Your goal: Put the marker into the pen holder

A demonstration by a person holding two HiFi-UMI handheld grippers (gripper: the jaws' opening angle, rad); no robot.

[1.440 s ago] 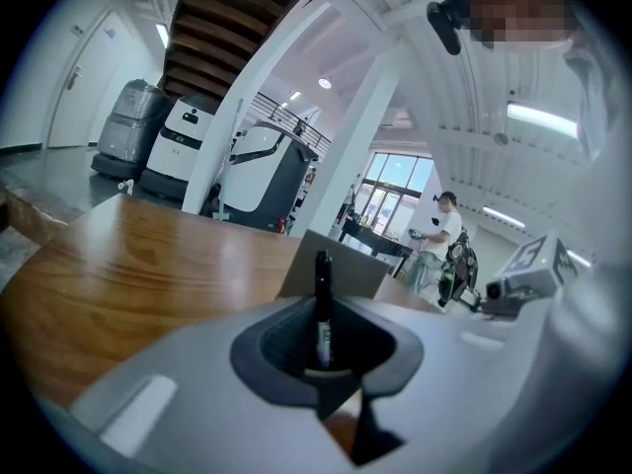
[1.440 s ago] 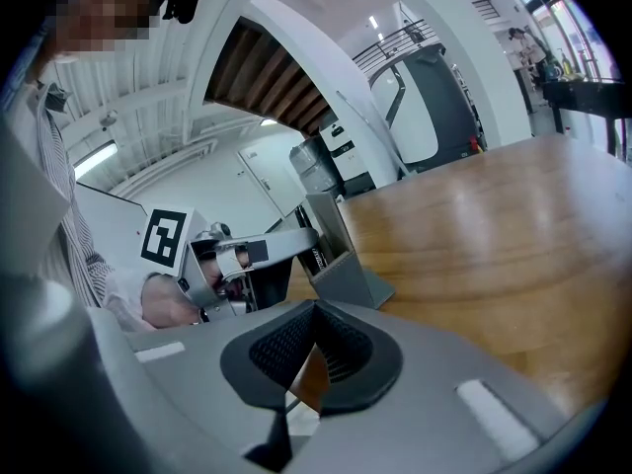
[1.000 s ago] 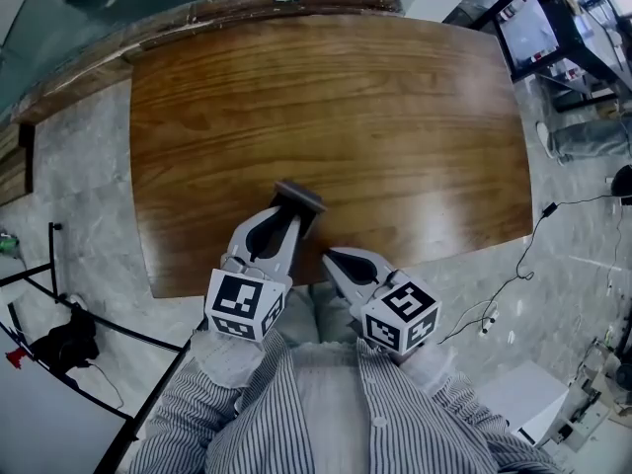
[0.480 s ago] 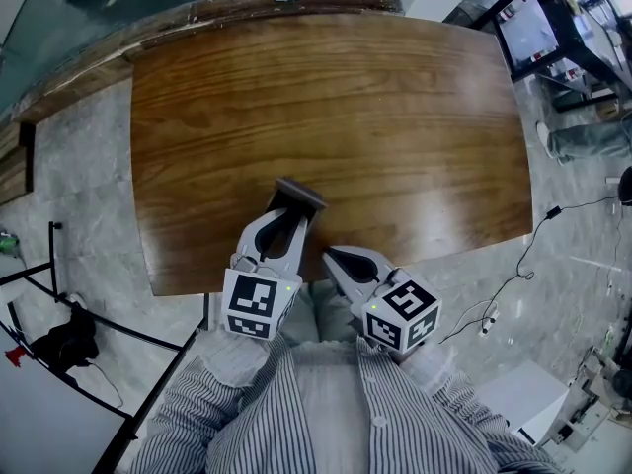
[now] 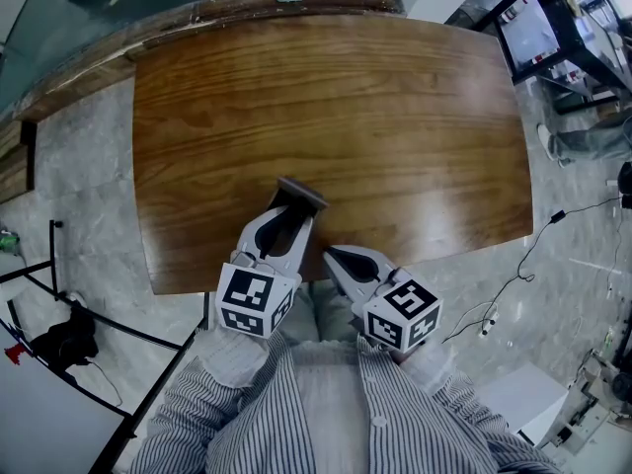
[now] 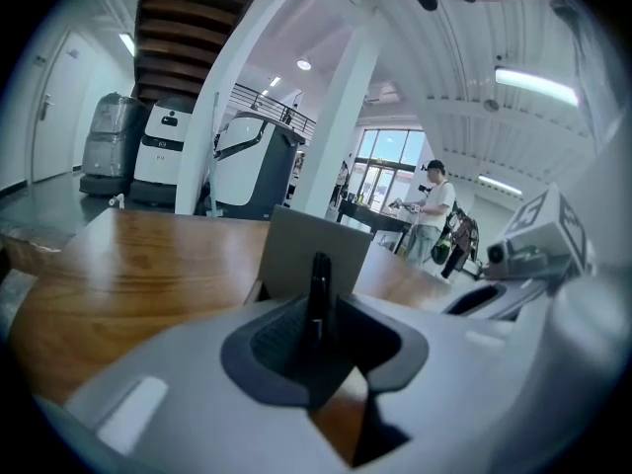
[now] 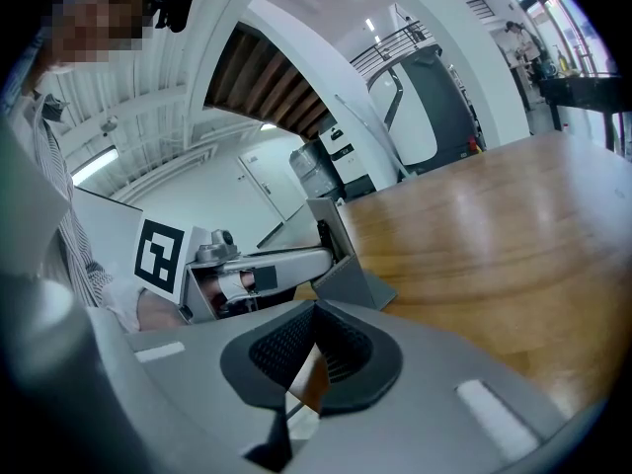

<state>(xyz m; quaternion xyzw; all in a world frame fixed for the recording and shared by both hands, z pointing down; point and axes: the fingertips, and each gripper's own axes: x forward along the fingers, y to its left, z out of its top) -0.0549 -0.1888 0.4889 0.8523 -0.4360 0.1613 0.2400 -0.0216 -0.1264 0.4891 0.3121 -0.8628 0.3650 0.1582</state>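
Observation:
A grey pen holder (image 5: pixel 299 194) stands near the front edge of the wooden table (image 5: pixel 346 107). My left gripper (image 5: pixel 288 213) reaches up to it from the near side. In the left gripper view a black marker (image 6: pixel 319 282) stands upright between the pads, with the holder's grey wall (image 6: pixel 291 245) right behind it. The jaws are opening and a gap shows beside the marker; its lower end is hidden by them. My right gripper (image 5: pixel 329 255) hangs shut and holds nothing at the table's front edge, to the right of the left one. The right gripper view shows the holder (image 7: pixel 348 265) from the side.
A black-legged stand (image 5: pixel 69 334) is on the floor at the left, and cables (image 5: pixel 513 275) trail at the right. A desk with a monitor (image 5: pixel 528 28) stands at the back right. A person (image 6: pixel 433 215) stands far off beyond the table.
The left gripper has shifted slightly while staying at the pen holder. The right gripper has stayed where it was.

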